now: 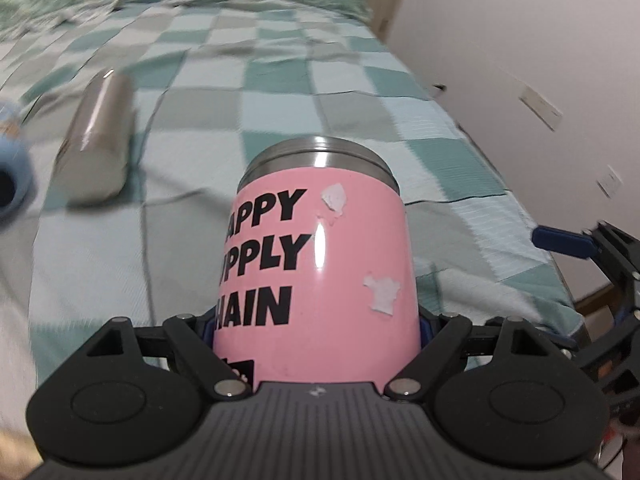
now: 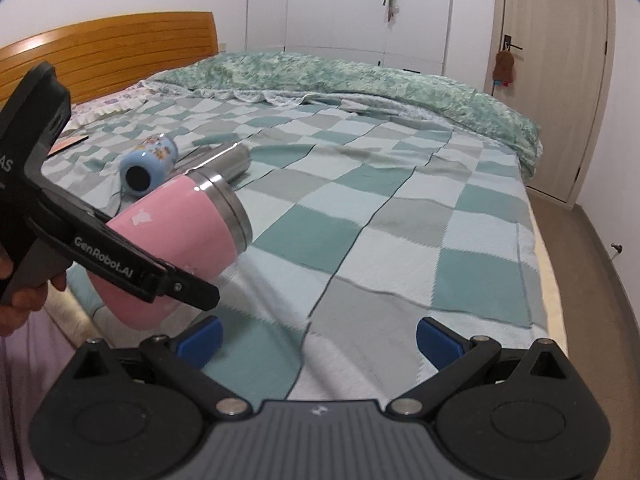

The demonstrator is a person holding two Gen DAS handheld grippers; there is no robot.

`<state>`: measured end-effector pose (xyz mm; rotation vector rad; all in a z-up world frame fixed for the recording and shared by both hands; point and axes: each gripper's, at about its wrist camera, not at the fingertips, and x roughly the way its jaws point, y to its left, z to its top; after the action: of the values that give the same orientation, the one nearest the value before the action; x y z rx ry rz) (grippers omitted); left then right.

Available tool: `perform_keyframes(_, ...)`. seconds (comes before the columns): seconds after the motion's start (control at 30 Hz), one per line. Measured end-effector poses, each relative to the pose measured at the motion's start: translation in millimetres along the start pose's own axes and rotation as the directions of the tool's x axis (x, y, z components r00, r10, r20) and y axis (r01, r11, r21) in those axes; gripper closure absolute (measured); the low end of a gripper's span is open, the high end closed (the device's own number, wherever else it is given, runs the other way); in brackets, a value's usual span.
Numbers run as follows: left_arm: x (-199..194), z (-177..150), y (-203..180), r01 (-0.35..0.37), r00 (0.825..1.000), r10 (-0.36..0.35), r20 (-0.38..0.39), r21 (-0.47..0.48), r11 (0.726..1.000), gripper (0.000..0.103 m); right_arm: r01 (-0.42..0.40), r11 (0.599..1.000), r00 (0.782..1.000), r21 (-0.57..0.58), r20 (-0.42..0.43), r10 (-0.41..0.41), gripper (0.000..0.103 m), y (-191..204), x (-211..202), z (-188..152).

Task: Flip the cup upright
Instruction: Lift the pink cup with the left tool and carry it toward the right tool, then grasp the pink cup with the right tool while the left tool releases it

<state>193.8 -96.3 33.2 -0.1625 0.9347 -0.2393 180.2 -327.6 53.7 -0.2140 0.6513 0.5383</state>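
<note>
From the left wrist camera, the left gripper [image 1: 316, 328] has its fingers clamped on the sides of the pink cup [image 1: 316, 264], gripping it near one end, with the steel rim pointing away from the camera. The cup carries black block lettering and a few torn white sticker scraps. It is held off the bed [image 1: 360, 92], which is covered in a green, grey and white checked spread. A steel cup [image 1: 98, 144] lies on its side on the spread to the left, and a blue cup [image 1: 12, 176] shows at the left edge, its dark mouth facing the camera. The right gripper's blue finger [image 1: 562, 242] pokes in at the right edge.

From the right wrist camera, the right gripper [image 2: 318, 338] hangs over the bed [image 2: 400, 200] with its blue-tipped fingers apart and nothing between them. To the left, the left gripper [image 2: 176, 286] holds the pink cup [image 2: 180, 240] tilted in the air, steel rim aimed up and to the right. Behind it the blue cup [image 2: 150, 166] and steel cup [image 2: 230, 162] lie on their sides, just beside each other. A wooden headboard [image 2: 108, 52], white wardrobe [image 2: 348, 4] and door [image 2: 552, 76] stand behind.
</note>
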Motion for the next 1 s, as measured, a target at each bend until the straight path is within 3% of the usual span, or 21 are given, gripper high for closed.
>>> perform_keyframes(0.17,1.8,-11.5,11.6,-0.039,0.999,0.04,0.016,-0.074,0.996,0.019,-0.001,1.0,1.0,-0.023,-0.022,0.0,0.0,13.1,8.9,-4.2)
perform_keyframes(0.47,6.2,-16.4,15.1,-0.073,0.997,0.077,0.032,-0.115,0.991,0.019,0.012,0.999,0.999,-0.041,-0.044,-0.013,0.0,21.6,23.7,-5.5)
perform_keyframes(0.63,6.8,-14.8,15.9,-0.073,0.997,0.073,0.002,-0.094,0.993,0.016,0.018,0.999,0.998,-0.041,-0.051,-0.02,0.0,23.1,24.5,-5.4)
perform_keyframes(0.73,-5.3,-14.4,16.3,-0.067,0.997,0.07,0.032,-0.068,0.995,0.0,0.025,0.999,0.999,-0.039,-0.046,-0.026,0.0,23.4,19.1,-3.2)
perform_keyframes(0.87,-23.9,-13.1,16.6,-0.037,0.998,0.038,0.05,-0.028,0.999,0.0,0.033,0.999,0.999,-0.034,-0.032,-0.035,0.0,27.2,8.4,2.1)
perform_keyframes(1.0,-46.8,-13.1,22.7,-0.059,0.994,0.057,0.091,0.023,0.998,0.0,0.04,0.999,0.999,-0.033,-0.021,-0.041,0.0,36.4,-1.7,9.6)
